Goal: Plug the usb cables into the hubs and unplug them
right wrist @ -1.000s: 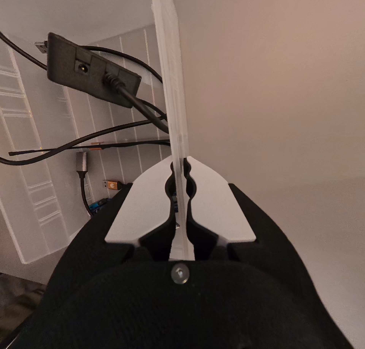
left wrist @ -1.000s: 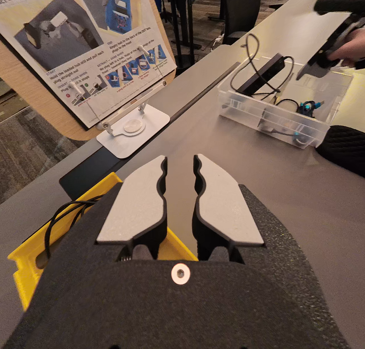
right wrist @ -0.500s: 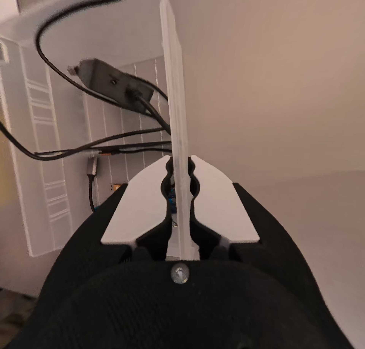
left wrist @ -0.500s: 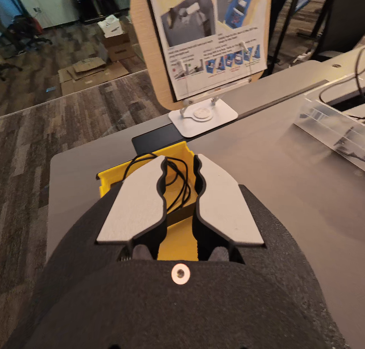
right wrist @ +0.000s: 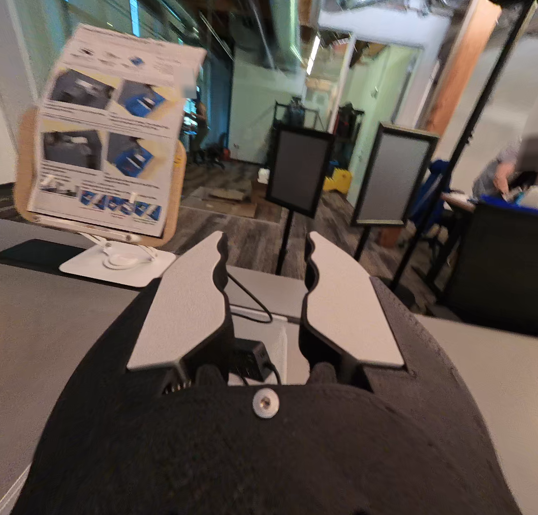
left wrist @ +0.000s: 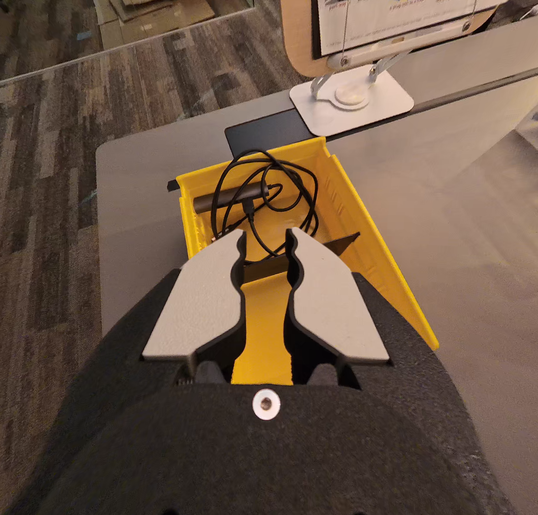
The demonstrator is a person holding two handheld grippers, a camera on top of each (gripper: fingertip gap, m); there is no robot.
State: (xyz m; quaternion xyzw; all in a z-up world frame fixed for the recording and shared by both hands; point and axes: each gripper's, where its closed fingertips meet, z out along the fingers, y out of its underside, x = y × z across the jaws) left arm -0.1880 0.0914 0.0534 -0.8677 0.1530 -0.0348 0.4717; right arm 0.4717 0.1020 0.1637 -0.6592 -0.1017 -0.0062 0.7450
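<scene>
The left tool [left wrist: 265,234] is hanging over a yellow bin [left wrist: 346,198] on the grey bench [left wrist: 436,210]. Its two fingers are spread a little apart and are pinching nothing. Inside the bin, a dark grey hub [left wrist: 230,199] is lying near the far wall. A black cable [left wrist: 302,180] is looping in a messy coil over the hub and across the yellow floor of the bin. A dark flat divider [left wrist: 340,243] is standing across the bin, just past the fingertips. Behind the bin, a white stand [left wrist: 352,99] is holding up a picture sheet [left wrist: 407,3].

The right tool [right wrist: 265,239] is pointing out across the room, and its view is blurry. Its fingers are spread wide and are holding nothing. Low down between them, a black hub [right wrist: 250,358] is sitting in a clear box [right wrist: 281,346], with a black cord [right wrist: 250,297] curving up over the box edge. The same stand [right wrist: 119,262] and sheet [right wrist: 107,128] are showing on the left. Two dark panels on poles [right wrist: 300,169] are standing on the wood floor beyond the bench. A person [right wrist: 503,169] is sitting far off to the right.
</scene>
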